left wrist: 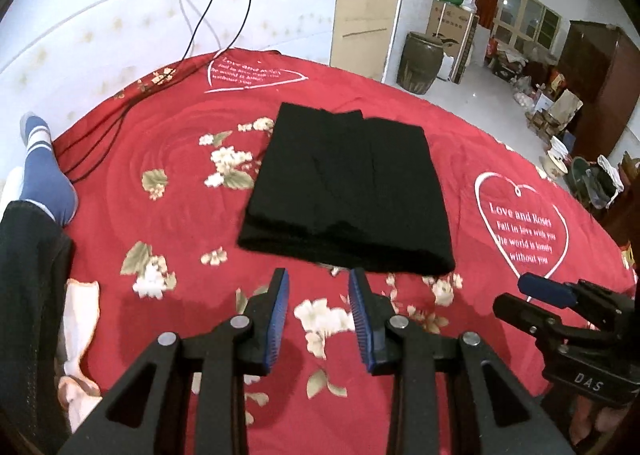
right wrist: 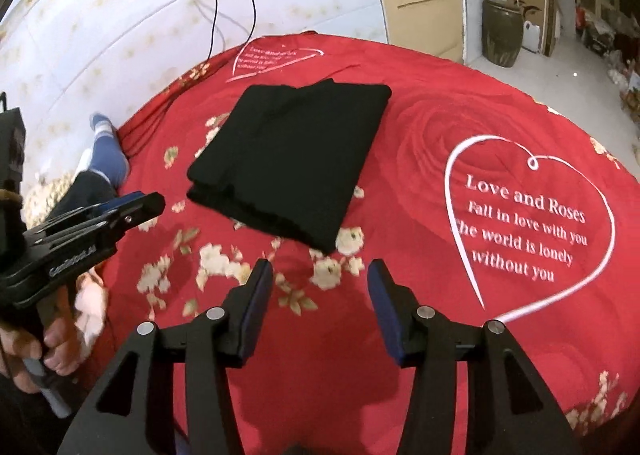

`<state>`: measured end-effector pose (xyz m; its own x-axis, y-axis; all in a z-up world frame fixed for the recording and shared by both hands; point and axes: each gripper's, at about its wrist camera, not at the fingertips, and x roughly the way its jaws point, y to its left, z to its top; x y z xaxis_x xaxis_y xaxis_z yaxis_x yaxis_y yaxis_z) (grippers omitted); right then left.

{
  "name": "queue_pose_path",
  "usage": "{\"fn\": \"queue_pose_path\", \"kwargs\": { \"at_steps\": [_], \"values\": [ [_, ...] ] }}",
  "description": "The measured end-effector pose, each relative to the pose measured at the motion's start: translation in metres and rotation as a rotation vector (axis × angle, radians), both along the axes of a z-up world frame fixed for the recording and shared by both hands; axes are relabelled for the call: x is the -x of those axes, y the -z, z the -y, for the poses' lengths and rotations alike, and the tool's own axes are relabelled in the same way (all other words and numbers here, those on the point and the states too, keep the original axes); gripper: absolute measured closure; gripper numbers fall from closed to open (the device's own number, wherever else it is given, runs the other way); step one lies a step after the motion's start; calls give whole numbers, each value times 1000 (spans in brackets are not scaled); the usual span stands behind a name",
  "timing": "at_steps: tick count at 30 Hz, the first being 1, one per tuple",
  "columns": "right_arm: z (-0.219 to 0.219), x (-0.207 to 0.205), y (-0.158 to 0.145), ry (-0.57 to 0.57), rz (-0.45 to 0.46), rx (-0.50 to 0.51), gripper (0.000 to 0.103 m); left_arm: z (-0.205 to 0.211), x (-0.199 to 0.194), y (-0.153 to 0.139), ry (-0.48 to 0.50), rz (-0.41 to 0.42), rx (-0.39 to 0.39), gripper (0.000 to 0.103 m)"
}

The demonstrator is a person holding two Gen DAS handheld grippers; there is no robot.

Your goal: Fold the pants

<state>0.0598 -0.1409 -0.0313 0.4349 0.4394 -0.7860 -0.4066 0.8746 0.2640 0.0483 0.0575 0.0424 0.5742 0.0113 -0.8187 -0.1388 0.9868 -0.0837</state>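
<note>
The black pants [left wrist: 344, 191] lie folded into a compact rectangle on the red bedspread [left wrist: 160, 183]. They also show in the right wrist view [right wrist: 288, 159]. My left gripper [left wrist: 319, 279] is open and empty, just short of the pants' near edge. My right gripper [right wrist: 319, 269] is open and empty, a little short of the pants' near right corner. The right gripper also shows at the right of the left wrist view [left wrist: 548, 291], and the left gripper at the left of the right wrist view [right wrist: 128, 207].
The bedspread [right wrist: 440, 127] has white flowers and a heart with text [right wrist: 524, 223]. Black cables [left wrist: 100, 147] run across its far left. A person's leg in a blue sock [left wrist: 44, 175] rests at the left edge. A brown jar [left wrist: 420, 63] and clutter stand on the floor beyond.
</note>
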Motion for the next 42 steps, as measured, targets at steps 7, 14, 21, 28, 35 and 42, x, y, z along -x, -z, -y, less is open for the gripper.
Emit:
{"fn": "queue_pose_path", "kwargs": {
  "at_steps": [7,14,21,28,35,42],
  "values": [
    [-4,8,4,-16,19,31,53,4,2,16,1,-30,11,69],
    [-2,7,8,-5,3,26,53,9,4,21,9,-33,8,69],
    [0,6,11,2,-16,22,53,9,4,23,0,-38,4,69],
    [0,6,14,5,-27,22,53,9,3,24,-2,-41,0,69],
    [2,5,15,15,-41,10,53,9,3,24,-9,-38,-10,69],
    [1,6,15,11,-36,10,53,11,4,24,-5,-35,-12,69]
  ]
}}
